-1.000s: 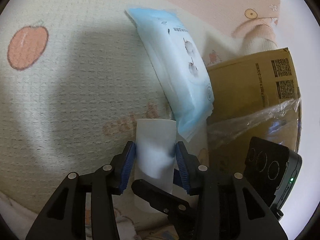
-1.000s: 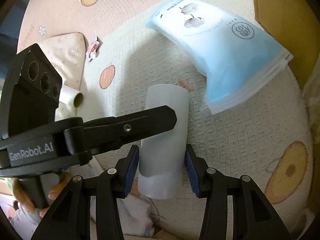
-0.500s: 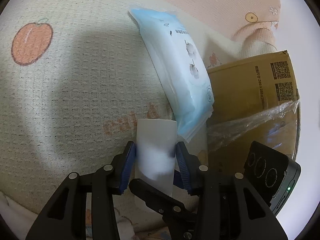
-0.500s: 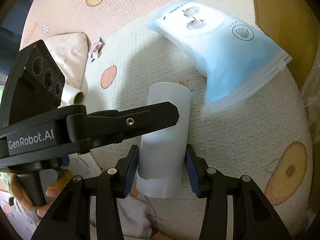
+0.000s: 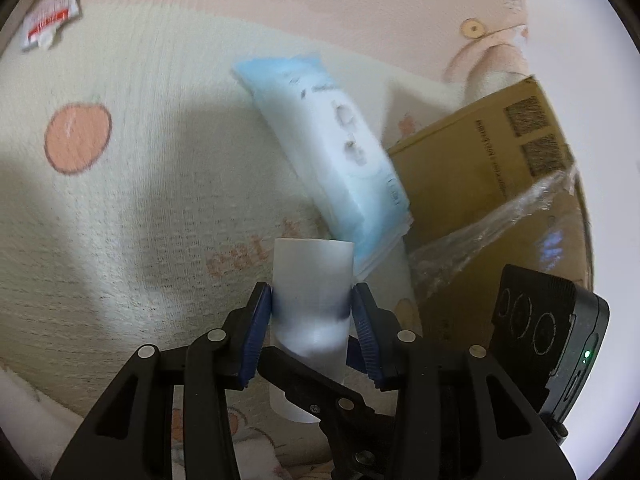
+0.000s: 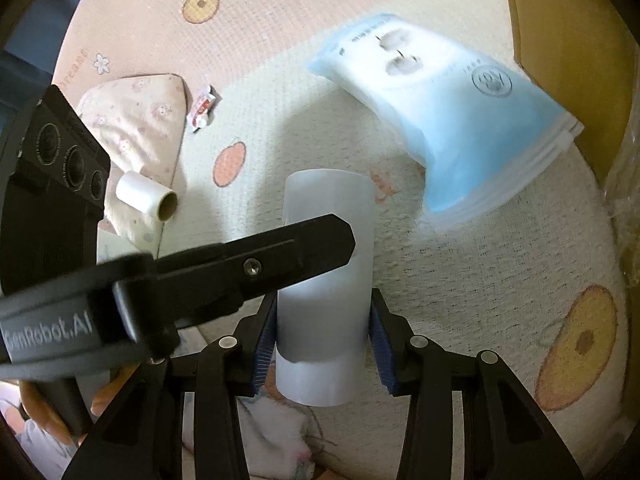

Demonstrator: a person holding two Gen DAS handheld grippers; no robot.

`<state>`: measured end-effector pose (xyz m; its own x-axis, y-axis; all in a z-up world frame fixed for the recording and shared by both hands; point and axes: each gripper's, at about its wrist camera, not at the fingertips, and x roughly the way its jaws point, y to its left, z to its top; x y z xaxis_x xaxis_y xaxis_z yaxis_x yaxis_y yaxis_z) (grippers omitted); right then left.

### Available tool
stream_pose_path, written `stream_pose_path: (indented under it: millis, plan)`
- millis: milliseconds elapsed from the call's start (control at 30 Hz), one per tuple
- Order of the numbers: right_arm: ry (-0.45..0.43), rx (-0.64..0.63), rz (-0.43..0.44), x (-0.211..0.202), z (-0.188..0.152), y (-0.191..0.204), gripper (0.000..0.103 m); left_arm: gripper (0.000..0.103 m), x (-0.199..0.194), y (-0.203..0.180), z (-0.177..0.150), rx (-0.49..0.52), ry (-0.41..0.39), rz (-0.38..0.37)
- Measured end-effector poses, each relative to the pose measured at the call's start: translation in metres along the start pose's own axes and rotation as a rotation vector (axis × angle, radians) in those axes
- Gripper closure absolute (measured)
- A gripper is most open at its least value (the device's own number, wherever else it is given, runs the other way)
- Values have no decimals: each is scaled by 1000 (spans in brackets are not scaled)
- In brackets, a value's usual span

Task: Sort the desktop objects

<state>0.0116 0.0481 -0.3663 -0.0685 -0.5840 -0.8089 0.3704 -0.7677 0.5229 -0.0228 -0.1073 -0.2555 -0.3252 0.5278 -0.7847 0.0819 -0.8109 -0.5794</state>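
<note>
1. The left hand-held gripper (image 5: 312, 322) is clamped on a white roll (image 5: 311, 300) — both blue pads press its sides about midway along, and the roll stands roughly upright between them.
2. The right hand-held gripper (image 6: 323, 342) grips the same white roll lower down; its jaws have just been closing a little, with the roll between them and the pads touching its sides.
3. In the right wrist view one black finger of the left hand-held gripper crosses in front of the roll, above the right one's pads.
4. The roll is held over a cream knitted blanket (image 5: 132, 184) printed with orange fruit.
5. A blue-and-white tissue pack (image 6: 452, 120) lies on the blanket just beyond the roll, its far end against a brown cardboard box (image 5: 476, 184) — clear plastic film (image 5: 492, 228) trails off the box.
6. A smaller roll with a cardboard core (image 6: 146, 196) lies on a folded floral cloth (image 6: 136, 120), well apart from the held roll.
7. A small red-and-white wrapper (image 6: 203, 109) lies beside that cloth.
8. Fingertips (image 6: 105, 400) of the person's hand show at the lower left, under the left tool.
</note>
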Motion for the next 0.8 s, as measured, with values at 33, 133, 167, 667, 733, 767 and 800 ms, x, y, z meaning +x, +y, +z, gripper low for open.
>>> stream_pose_path:
  millis: [33,133,167,667,733,767,800]
  plan:
    - [-25,-11,11,-7,0,4,63,58,-4,-2,-1,10,-14,1]
    - [-37,-15,36,-14,3,7,63,57,-11,-9,0,31,-55,-4]
    - [-37,-15,36,-14,3,7,63,57,-13,-10,1,36,-68,-6]
    - [23,10,14,4,6,-2,63,57,26,11,17,-48,15,75]
    - [34,8,4,6,6,-1,62,57,26,10,17,-49,18,81]
    - [45,8,3,8,7,0,62,55,26,9,17,-50,28,90]
    - [65,8,-1,10,7,0,61,53,27,9,16,-53,36,85]
